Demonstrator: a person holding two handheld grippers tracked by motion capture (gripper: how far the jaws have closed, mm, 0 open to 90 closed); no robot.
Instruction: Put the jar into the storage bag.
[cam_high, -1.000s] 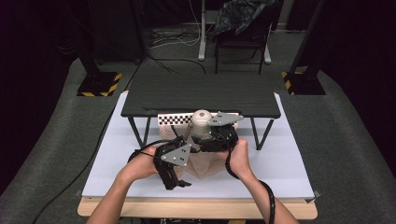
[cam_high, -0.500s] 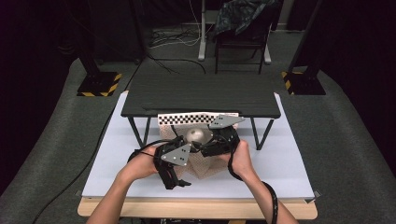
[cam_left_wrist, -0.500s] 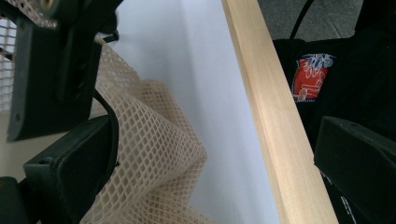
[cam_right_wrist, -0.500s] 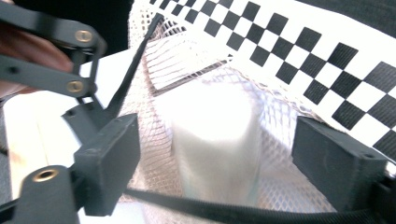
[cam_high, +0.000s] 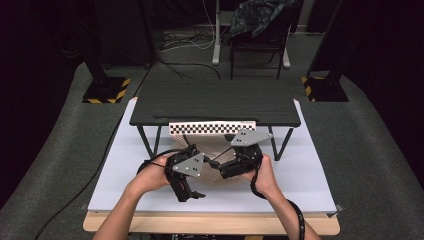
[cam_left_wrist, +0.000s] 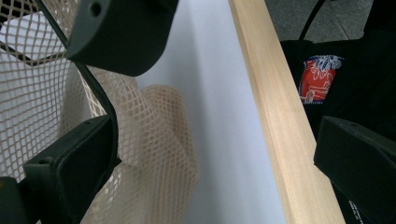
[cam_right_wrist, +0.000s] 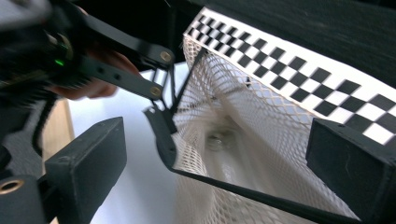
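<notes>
While the left gripper fingers stand wide beside the mesh bag rim, gripping nothing, the right gripper, at its three o'clock, has just opened, empty, over the counter.

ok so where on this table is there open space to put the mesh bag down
The white sheet is bare right of the right gripper, out to its right edge, and on the left between the left gripper and the black cable. It's crowded in the middle: both grippers, the mesh bag and the black shelf.
</notes>
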